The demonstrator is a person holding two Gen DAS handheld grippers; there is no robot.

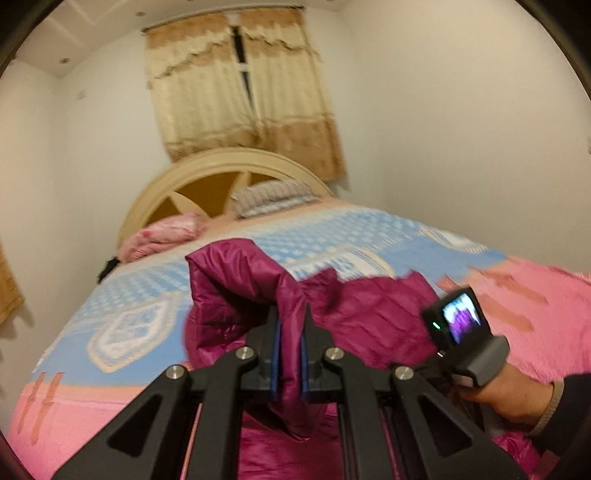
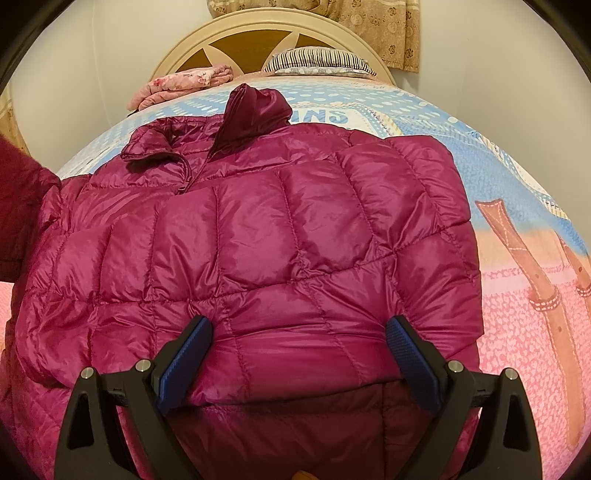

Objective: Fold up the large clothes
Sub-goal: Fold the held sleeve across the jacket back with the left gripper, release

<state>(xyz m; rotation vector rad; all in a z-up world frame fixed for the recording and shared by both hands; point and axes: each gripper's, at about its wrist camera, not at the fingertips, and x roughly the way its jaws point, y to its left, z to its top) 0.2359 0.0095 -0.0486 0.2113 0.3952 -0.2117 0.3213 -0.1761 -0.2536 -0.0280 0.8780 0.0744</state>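
Observation:
A magenta quilted puffer jacket [image 2: 258, 229] lies spread on the bed, collar toward the headboard. My left gripper [image 1: 290, 314] is shut on a bunched fold of the jacket [image 1: 229, 280] and holds it lifted above the bed. A raised piece of the same fabric [image 2: 22, 206] shows at the left edge of the right wrist view. My right gripper [image 2: 299, 350] stands wide open over the jacket's near hem, with one blue pad [image 2: 188, 354] on each side of a quilted panel. A hand [image 1: 517, 391] holds that gripper at the right of the left wrist view.
The bedcover [image 2: 498, 184] is blue with white dots and pink toward the near edge. A folded pink blanket [image 2: 184, 83] and a striped pillow [image 2: 317, 59] lie against the cream headboard [image 2: 266, 22]. Beige curtains [image 1: 240, 92] hang behind, between white walls.

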